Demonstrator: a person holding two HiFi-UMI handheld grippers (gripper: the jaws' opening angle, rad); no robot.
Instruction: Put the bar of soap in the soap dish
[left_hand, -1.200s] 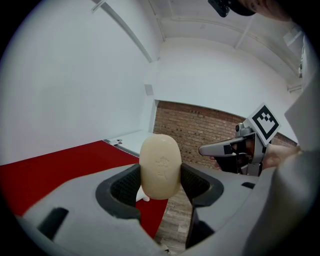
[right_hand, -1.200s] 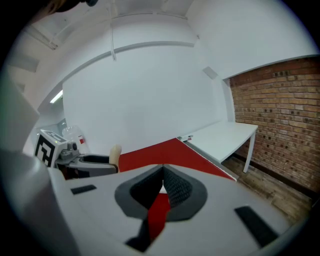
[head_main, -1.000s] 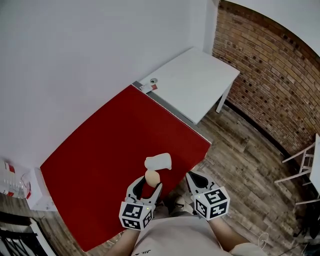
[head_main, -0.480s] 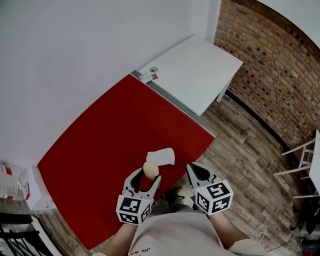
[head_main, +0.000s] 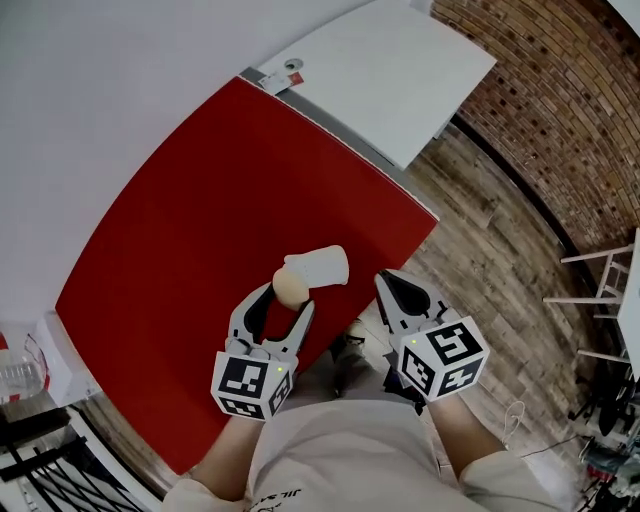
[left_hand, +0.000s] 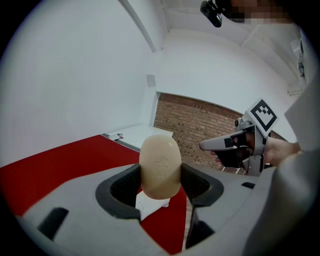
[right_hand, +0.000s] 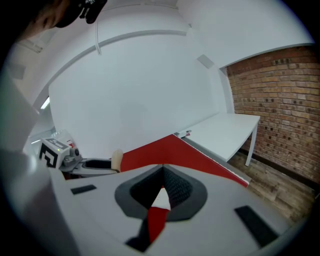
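Soap (head_main: 291, 288): pale oval bar, clamped upright between the jaws of the left gripper (head_main: 284, 302), one pad on each flank, its rounded top standing above the jaw tips. Position: over the red table (head_main: 190, 250), toward its near right edge, just beside the left end of the dish (head_main: 325, 266); whether bar and dish touch cannot be told. Dish: white, oblong, lying on the red table; in the left gripper view it shows under the bar, through the gap between the jaws. Right gripper (head_main: 392, 287): jaws together at the tips, nothing held, just right of the dish at the table's edge, beside the wood floor (head_main: 490, 290). Surroundings: white table (head_main: 400, 70) butted against the red table's far end; brick wall (head_main: 560, 90) at right.
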